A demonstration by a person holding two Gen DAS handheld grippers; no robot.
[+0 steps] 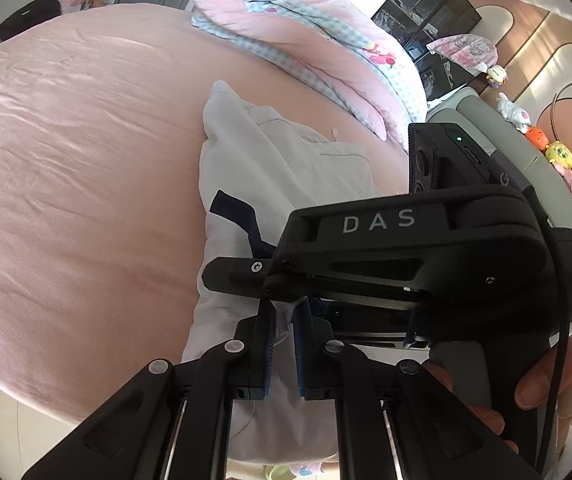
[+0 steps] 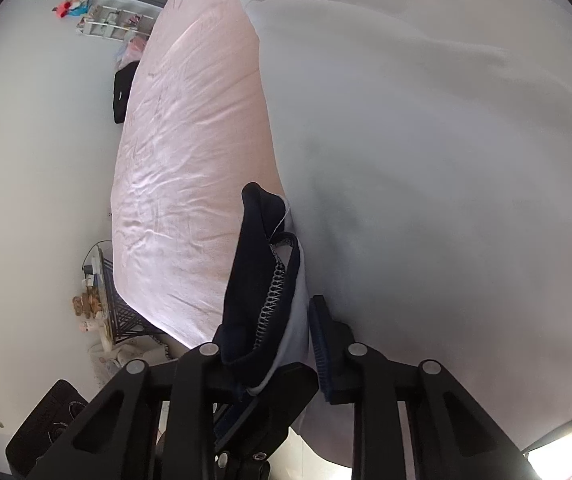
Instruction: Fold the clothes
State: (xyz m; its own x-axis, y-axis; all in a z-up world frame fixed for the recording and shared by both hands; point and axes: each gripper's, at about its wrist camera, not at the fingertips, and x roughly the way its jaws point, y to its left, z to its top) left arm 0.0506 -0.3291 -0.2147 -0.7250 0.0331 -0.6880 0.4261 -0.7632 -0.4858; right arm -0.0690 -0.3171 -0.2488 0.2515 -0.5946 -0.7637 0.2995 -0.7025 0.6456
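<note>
Both tools (image 1: 282,346) (image 2: 306,340) grip the garment (image 1: 254,168), lengthwise away.

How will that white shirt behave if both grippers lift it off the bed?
Probably floppy: the white shirt already lies in soft folds and wrinkles on the bed. Likely light, since thin fabric bunches between the left gripper fingers. The dark trim pinched by the right gripper curls, so expect sagging.

The shirt (image 1: 270,168) is soft, matt pale cloth with a dark knit trim (image 2: 258,264) showing rough zigzag stitching. Under it, the bed sheet (image 1: 78,152) is pink, creased cloth with a faint sheen. Both tongs, left (image 1: 283,354) and right (image 2: 282,360), are matt black plastic with shiny metal pins.
</note>
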